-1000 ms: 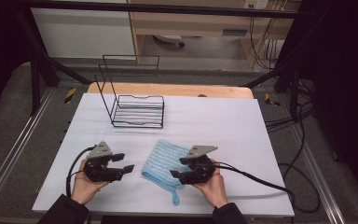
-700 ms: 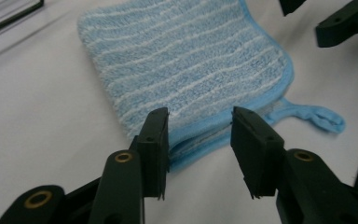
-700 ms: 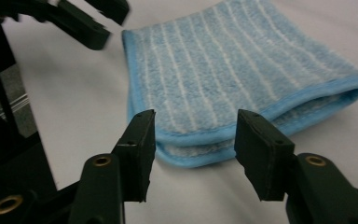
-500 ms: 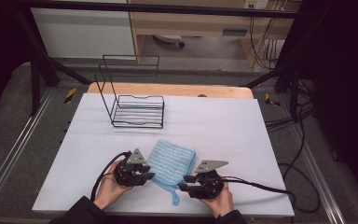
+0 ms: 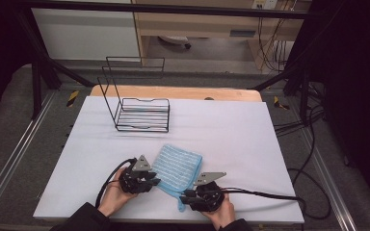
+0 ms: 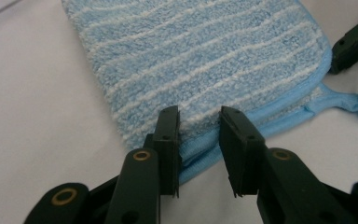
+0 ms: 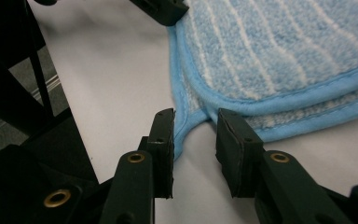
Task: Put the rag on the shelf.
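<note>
A blue cloth with white stripes (image 5: 177,167) lies folded on the white table (image 5: 231,130), near its front edge. My left gripper (image 5: 150,182) is at the cloth's left edge. In the left gripper view it (image 6: 199,119) stands open, with the cloth's (image 6: 200,51) bound edge between the jaws. My right gripper (image 5: 187,197) is at the near corner. In the right gripper view it (image 7: 195,116) is open, its jaws on either side of the blue hanging loop (image 7: 182,126) below the cloth (image 7: 284,46).
A black wire rack (image 5: 142,113) stands at the back left of the table. A wooden board (image 5: 173,92) shows behind the table's far edge. Black cables (image 5: 265,195) trail from the grippers. Metal frame posts stand at both back corners.
My left gripper has moved right to the cloth's left edge. My right gripper has drawn back toward the table's front edge, to the cloth's near corner. The cloth has barely shifted.
</note>
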Demonstrator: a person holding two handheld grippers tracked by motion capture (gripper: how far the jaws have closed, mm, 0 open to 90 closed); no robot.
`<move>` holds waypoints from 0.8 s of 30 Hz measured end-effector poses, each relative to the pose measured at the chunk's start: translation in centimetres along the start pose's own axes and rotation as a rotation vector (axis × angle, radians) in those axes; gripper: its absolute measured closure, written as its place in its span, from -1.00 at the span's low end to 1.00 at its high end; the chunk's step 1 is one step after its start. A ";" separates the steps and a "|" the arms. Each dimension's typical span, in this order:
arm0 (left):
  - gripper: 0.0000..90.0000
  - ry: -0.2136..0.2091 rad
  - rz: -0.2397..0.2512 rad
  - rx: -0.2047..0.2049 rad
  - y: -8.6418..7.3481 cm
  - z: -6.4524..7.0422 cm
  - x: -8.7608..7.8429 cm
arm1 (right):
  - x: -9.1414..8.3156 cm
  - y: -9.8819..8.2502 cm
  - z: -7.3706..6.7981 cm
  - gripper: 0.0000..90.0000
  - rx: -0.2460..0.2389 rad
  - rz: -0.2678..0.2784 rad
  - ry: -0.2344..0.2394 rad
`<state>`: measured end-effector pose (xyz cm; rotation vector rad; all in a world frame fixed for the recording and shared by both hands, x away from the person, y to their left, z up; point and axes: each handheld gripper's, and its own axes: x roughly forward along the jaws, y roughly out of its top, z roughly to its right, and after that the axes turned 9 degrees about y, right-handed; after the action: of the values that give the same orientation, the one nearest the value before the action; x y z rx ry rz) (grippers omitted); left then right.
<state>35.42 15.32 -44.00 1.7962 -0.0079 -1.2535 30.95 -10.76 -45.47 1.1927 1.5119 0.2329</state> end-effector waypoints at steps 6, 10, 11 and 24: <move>0.56 0.031 -0.012 -0.023 0.1 0.4 0.2 | 0.4 0.0 -0.5 0.56 -0.021 0.003 -0.010; 0.73 0.040 -0.024 -0.040 0.3 0.4 0.2 | 0.6 -0.1 -1.0 0.82 -0.013 -0.006 0.001; 0.73 0.041 -0.025 -0.043 0.3 0.4 0.2 | 0.6 -0.1 -1.0 0.82 -0.013 -0.006 0.001; 0.88 0.008 0.015 -0.072 0.5 0.1 -1.1 | -1.3 0.8 -0.7 1.00 0.001 -0.012 -0.026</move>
<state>35.04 15.45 -42.88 1.7364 0.0279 -1.2213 30.61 -11.09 -43.86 1.1832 1.4964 0.2083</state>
